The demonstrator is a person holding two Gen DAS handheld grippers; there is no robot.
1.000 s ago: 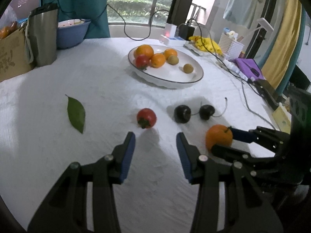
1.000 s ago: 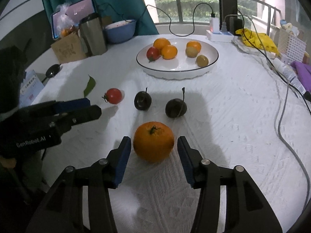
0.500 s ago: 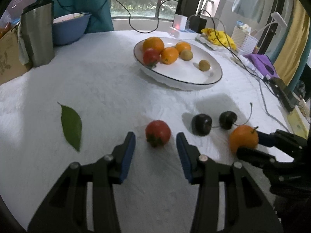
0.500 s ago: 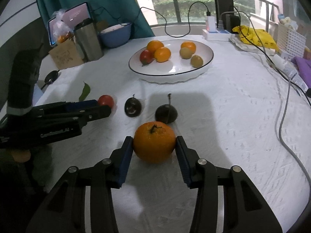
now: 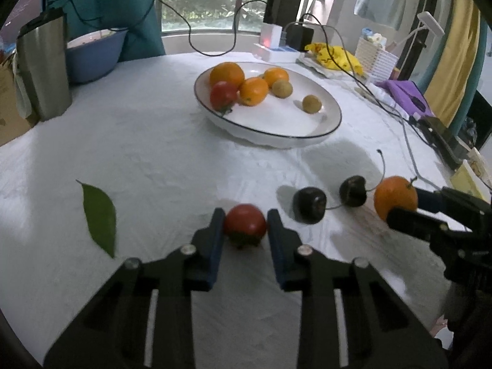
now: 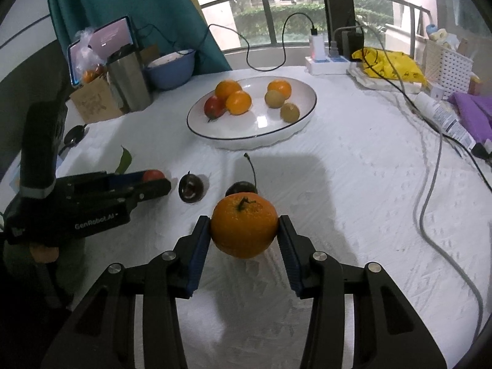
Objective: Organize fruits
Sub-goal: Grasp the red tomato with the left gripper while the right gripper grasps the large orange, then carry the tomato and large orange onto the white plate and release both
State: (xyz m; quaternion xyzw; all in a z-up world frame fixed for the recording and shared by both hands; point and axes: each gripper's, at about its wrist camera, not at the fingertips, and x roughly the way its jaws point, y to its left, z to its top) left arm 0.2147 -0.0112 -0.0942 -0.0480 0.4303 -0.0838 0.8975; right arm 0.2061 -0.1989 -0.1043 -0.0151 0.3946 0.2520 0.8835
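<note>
My left gripper [image 5: 245, 226] is shut on a small red tomato [image 5: 245, 224] that rests on the white tablecloth. My right gripper [image 6: 244, 229] is shut on an orange [image 6: 244, 225], held just above the cloth; the orange also shows in the left wrist view [image 5: 395, 197]. Two dark round fruits with stems [image 5: 309, 205] [image 5: 353, 191] lie on the cloth between the grippers. A white plate [image 5: 319, 130] farther back holds several oranges, a tomato and two small brownish fruits.
A green leaf [image 5: 100, 215] lies to the left. A steel tumbler [image 5: 44, 67], a blue bowl [image 5: 92, 53] and a cardboard box stand at the back left. Cables [image 6: 430, 184], a power strip, a yellow bag and a white basket are at the back right.
My left gripper moved forward around the tomato and closed on it. My right gripper closed on the orange and lifted it slightly.
</note>
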